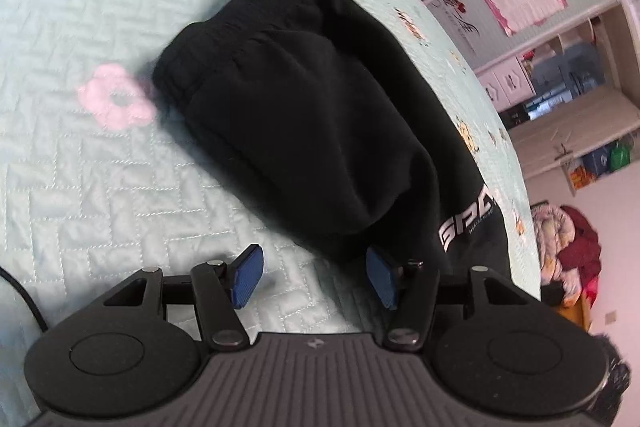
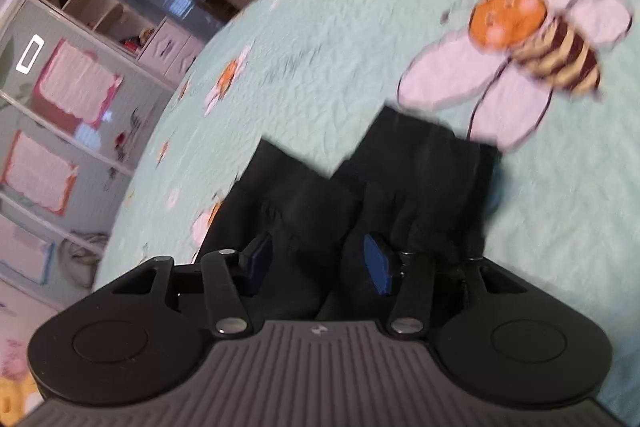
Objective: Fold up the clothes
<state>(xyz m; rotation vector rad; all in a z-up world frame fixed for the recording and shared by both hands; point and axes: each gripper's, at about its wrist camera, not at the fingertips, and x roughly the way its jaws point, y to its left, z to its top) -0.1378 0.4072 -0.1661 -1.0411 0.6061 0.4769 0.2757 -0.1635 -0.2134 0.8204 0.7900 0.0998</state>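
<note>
left gripper point(image 1: 314, 277) jaws apart, angled down | right gripper point(image 2: 318, 267) likewise

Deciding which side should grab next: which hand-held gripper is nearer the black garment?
Right. The right hand-held gripper sits over the black garment, cloth between its open jaws. The left hand-held gripper is at its edge, mostly over the quilt.

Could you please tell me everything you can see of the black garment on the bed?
The black garment looks like soft matte knit, folded into a bulky, wrinkled bundle. A gathered elastic band runs along one end, and white lettering, partly cut off, shows near the other. It lies flat on the pale green quilted bedspread. The left gripper and right gripper both stand open; neither clamps it.
</note>
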